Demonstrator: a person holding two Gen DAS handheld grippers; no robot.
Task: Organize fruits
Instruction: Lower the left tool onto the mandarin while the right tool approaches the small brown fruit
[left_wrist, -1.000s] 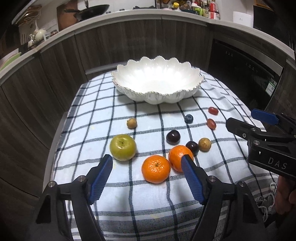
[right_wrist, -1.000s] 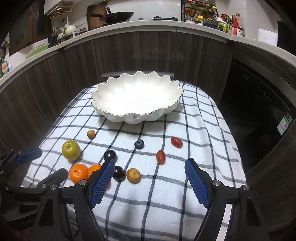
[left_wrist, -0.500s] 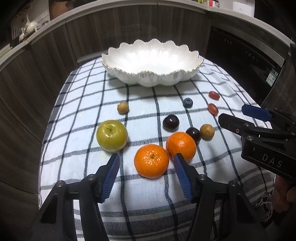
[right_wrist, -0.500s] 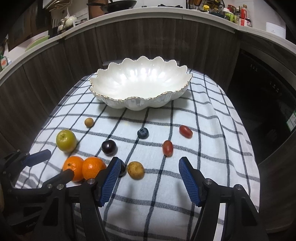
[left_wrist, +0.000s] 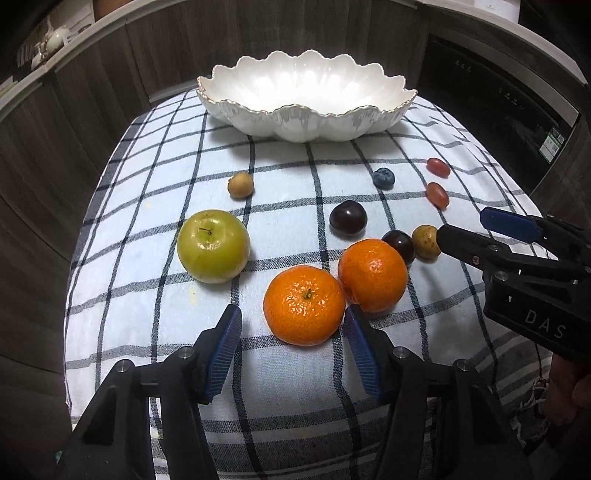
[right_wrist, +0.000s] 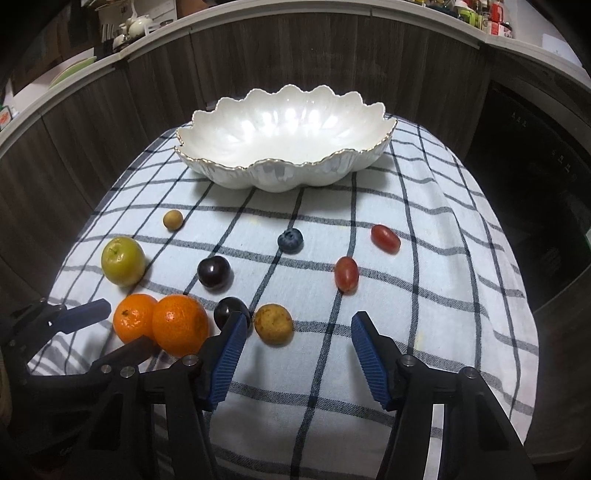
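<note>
A white scalloped bowl (left_wrist: 306, 110) stands empty at the far side of the checked cloth (left_wrist: 147, 295). Loose fruit lies in front of it: a green apple (left_wrist: 213, 245), two oranges (left_wrist: 303, 305) (left_wrist: 372, 275), two dark plums (left_wrist: 348, 222), a blueberry (left_wrist: 383, 178), two red grapes (left_wrist: 437, 194) and two small brown fruits (left_wrist: 240, 185). My left gripper (left_wrist: 293, 345) is open, its tips on either side of the near orange. My right gripper (right_wrist: 295, 354) is open just before the brown fruit (right_wrist: 273, 324); it also shows in the left wrist view (left_wrist: 480, 236).
Dark wood cabinet fronts (right_wrist: 110, 122) curve round behind the table, with a black appliance (right_wrist: 535, 177) at the right. The counter top holds dishes and bottles. The cloth hangs over the table edges on both sides.
Both grippers have moved forward and down toward the fruit. The left one now has the near orange between its tips. The fruit has not moved.
</note>
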